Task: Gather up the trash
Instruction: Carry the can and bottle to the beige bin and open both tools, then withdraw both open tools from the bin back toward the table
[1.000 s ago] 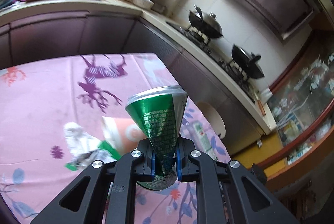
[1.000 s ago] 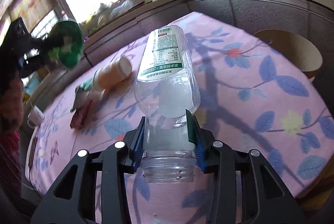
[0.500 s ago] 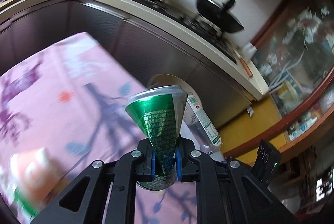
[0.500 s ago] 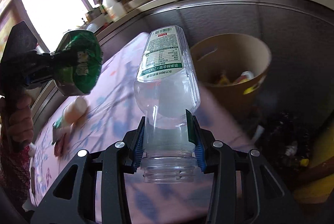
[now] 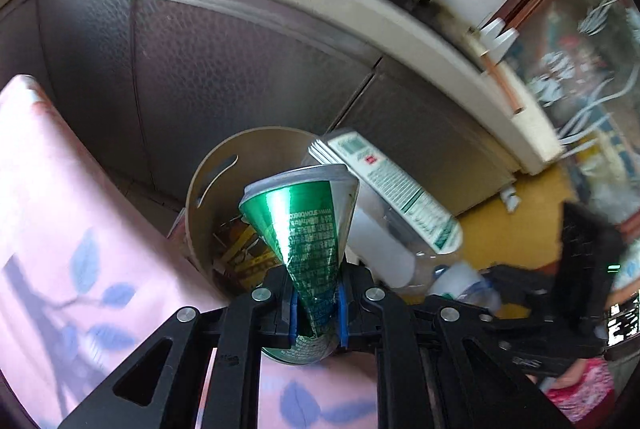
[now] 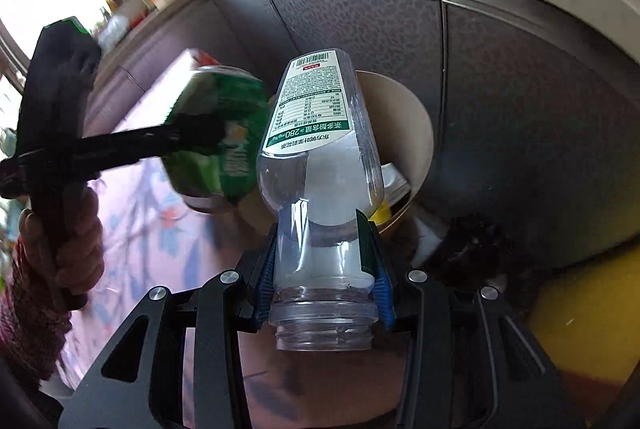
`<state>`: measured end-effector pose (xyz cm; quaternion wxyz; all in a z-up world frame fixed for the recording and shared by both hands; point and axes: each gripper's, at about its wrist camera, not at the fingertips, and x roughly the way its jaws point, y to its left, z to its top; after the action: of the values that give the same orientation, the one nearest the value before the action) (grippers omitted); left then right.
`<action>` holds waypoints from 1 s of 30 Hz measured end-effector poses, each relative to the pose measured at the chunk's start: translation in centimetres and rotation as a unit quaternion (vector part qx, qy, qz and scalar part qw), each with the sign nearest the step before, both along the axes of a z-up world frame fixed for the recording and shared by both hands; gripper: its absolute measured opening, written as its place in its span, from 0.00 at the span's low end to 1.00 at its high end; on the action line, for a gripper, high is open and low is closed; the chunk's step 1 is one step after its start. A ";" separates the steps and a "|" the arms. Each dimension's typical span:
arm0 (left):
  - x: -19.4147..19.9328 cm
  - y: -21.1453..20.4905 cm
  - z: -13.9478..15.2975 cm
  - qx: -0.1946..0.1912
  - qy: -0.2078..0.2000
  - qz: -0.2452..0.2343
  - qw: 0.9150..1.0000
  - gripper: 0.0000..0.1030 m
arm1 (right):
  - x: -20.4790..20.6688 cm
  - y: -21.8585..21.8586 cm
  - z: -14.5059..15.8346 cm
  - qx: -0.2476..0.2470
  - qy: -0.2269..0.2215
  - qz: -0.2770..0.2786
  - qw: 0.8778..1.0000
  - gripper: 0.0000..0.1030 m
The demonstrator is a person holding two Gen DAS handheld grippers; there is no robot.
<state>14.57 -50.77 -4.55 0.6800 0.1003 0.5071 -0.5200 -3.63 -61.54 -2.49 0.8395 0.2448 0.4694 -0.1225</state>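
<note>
a: left wrist view — what's changing?
b: a second ago the pink tablecloth (image 5: pixel 60 229) was filling the frame. now it's sitting only at lower left and the tan bin (image 5: pixel 208 189) is coming in at centre, just beyond the crushed green can (image 5: pixel 308 225). left gripper (image 5: pixel 317 313) is clamping that can at its pinched waist. the clear bottle (image 5: pixel 392 205) is crossing in at centre right.
a: right wrist view?
b: same shift. bin (image 6: pixel 420 125) is moving from off-frame to just behind the bottle (image 6: pixel 320 149). right gripper (image 6: pixel 326 269) is squeezing the bottle near its neck, mouth toward the camera. the can (image 6: pixel 216 141) and a hand (image 6: pixel 76 241) are showing at centre left.
a: meaning?
b: my read: both carries are arriving over the bin, release is coming next.
a: counts?
b: one can, one bottle, one bin, two grippers. the bin is already holding some scraps, too jumbled to count.
</note>
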 end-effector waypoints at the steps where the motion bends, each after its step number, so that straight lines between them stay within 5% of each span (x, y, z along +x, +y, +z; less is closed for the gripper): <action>1: 0.2 -0.8 -0.9 0.011 0.000 0.001 1.000 0.14 | 0.7 -0.5 -0.2 -0.009 0.014 0.006 1.000 0.38; 14: 0.9 -4.2 -6.3 0.089 -0.031 0.011 0.995 0.14 | 5.7 -2.4 -2.7 -0.040 0.109 0.049 0.992 0.39; 16: 0.8 -4.5 -6.6 0.101 -0.041 0.016 0.994 0.24 | 6.2 -2.7 -2.7 -0.041 0.109 0.045 0.992 0.40; 18: 0.4 -4.4 -6.6 0.099 -0.052 0.020 0.994 0.34 | 6.6 -3.2 -2.7 -0.043 0.104 0.036 0.993 0.51; 21: -0.8 -4.4 -5.8 0.099 -0.103 0.022 0.989 0.46 | 6.7 -3.9 -2.2 -0.047 0.081 0.021 0.995 0.56; 30: -2.9 -3.3 -4.0 0.097 -0.175 0.026 0.979 0.46 | 5.3 -5.2 -1.2 -0.038 0.046 0.000 0.998 0.55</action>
<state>11.63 -54.06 -8.56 0.7586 0.2421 0.4302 -0.4252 1.66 -66.71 -3.67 0.8259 0.2068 0.5023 -0.1510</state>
